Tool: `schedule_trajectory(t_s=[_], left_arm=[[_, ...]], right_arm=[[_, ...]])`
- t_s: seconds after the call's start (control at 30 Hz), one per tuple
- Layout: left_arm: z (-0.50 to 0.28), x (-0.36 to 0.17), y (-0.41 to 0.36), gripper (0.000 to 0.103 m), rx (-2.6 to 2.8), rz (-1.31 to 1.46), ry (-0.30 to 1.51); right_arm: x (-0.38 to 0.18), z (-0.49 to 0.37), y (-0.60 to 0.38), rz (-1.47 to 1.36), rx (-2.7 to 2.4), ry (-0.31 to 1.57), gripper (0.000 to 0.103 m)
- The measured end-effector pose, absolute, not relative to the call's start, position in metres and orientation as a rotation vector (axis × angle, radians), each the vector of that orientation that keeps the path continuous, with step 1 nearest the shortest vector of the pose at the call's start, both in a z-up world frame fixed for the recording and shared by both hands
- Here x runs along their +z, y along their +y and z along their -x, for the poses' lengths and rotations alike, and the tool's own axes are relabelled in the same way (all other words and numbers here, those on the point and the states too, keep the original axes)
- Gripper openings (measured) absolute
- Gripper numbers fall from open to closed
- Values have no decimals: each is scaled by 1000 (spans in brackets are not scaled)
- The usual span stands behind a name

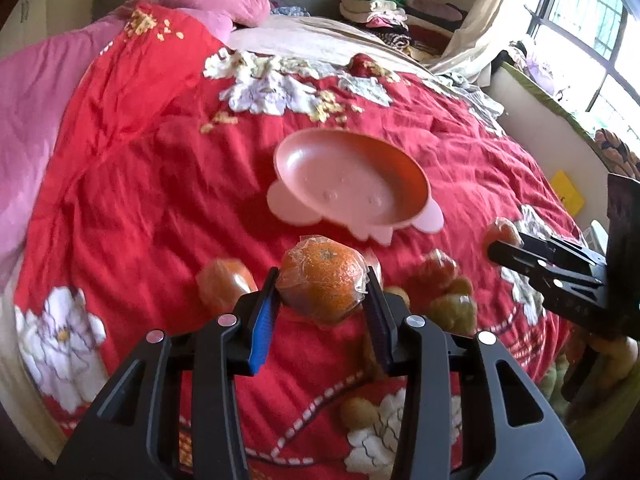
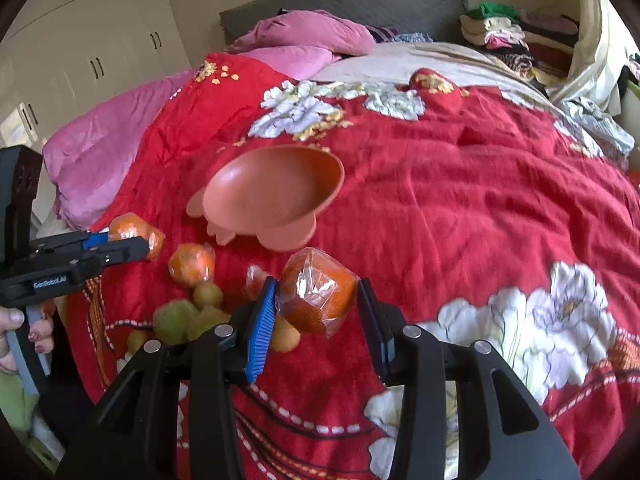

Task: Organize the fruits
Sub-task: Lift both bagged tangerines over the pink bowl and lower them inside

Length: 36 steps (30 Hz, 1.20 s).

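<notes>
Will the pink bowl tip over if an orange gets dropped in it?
Maybe. The pink bowl already sits tilted on the soft, wrinkled red quilt, so it could rock. It looks like light plastic, so it would probably slide or wobble easily.

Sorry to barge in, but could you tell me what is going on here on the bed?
A person is sorting fruit on a bed with a red floral quilt, working a handheld gripper in each hand. The left gripper is clamped on a plastic-wrapped orange, and the right gripper holds another wrapped orange. The pink bowl just beyond them has nothing in it. More wrapped oranges and some small green fruits lie loose on the quilt beside the grippers.
</notes>
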<state>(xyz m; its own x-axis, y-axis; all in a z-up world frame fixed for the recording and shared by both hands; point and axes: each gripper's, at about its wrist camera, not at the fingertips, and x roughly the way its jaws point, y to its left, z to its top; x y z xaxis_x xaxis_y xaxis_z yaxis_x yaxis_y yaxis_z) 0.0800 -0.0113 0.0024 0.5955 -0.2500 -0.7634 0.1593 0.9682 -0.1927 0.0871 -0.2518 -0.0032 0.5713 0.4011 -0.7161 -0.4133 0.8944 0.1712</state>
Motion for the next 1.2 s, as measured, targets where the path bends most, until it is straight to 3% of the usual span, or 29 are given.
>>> schedule_trajectory(t_s=[0.43,1.2], left_arm=[[-145,12,-17,32,-280,105,937],[-219,-16,-40,32,-345,70,1063]], right_arm=[[12,-122,-216,73,551,797,39],[-21,-167,-179,166,600,871,39]])
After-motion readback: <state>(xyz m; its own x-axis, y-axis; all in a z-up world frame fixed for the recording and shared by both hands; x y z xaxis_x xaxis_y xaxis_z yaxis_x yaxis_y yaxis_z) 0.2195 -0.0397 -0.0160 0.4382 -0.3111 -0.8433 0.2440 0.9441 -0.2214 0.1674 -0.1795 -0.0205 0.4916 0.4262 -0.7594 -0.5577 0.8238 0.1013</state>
